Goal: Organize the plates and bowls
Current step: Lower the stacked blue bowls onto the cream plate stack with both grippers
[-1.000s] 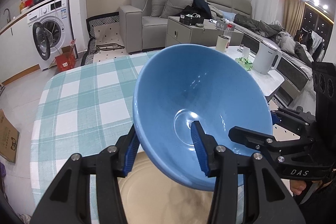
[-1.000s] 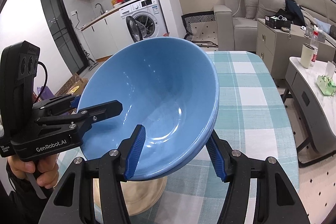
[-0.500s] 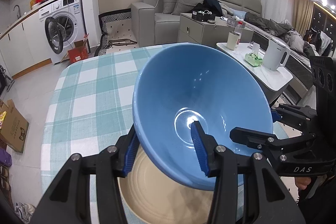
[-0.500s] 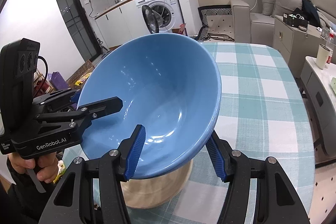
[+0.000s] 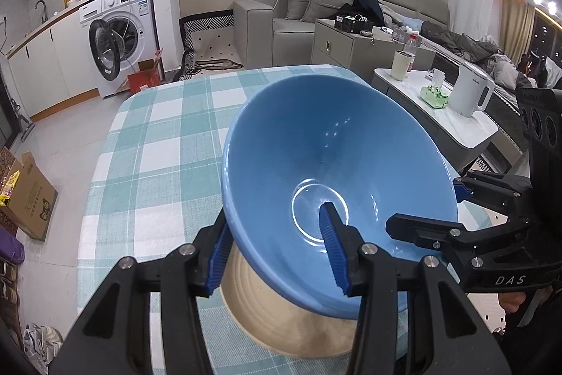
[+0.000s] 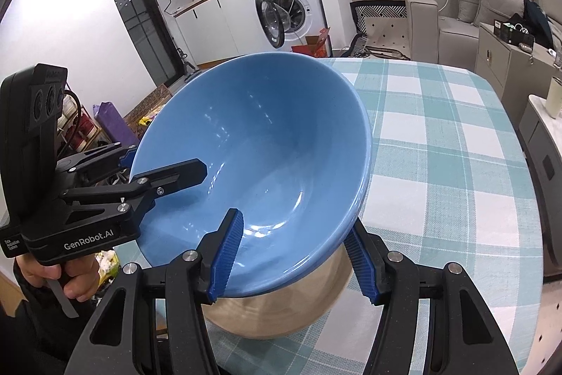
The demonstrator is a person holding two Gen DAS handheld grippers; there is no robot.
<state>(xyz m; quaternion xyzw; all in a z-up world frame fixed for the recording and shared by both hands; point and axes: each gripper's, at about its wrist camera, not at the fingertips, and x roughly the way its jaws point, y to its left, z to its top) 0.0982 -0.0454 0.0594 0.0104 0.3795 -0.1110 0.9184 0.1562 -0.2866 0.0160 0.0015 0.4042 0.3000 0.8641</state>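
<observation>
both claws, left claw [image 5: 277,252] and right claw [image 6: 298,255], are closed on the rim of the blue bowl [image 5: 333,171], just above the beige bowl [image 6: 281,311] on the desk [image 5: 158,146].

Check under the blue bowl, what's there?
A beige dish sits directly beneath the blue bowl, on the checked tablecloth. Only its near edge shows; the rest is covered, so contact and contents can't be judged. Both grippers grip the bowl's rim.

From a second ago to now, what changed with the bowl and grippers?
The blue bowl, clamped at opposite rims by the left gripper and right gripper, has come down over the beige bowl and more tablecloth shows. Both grips are unchanged; nothing was released.
</observation>
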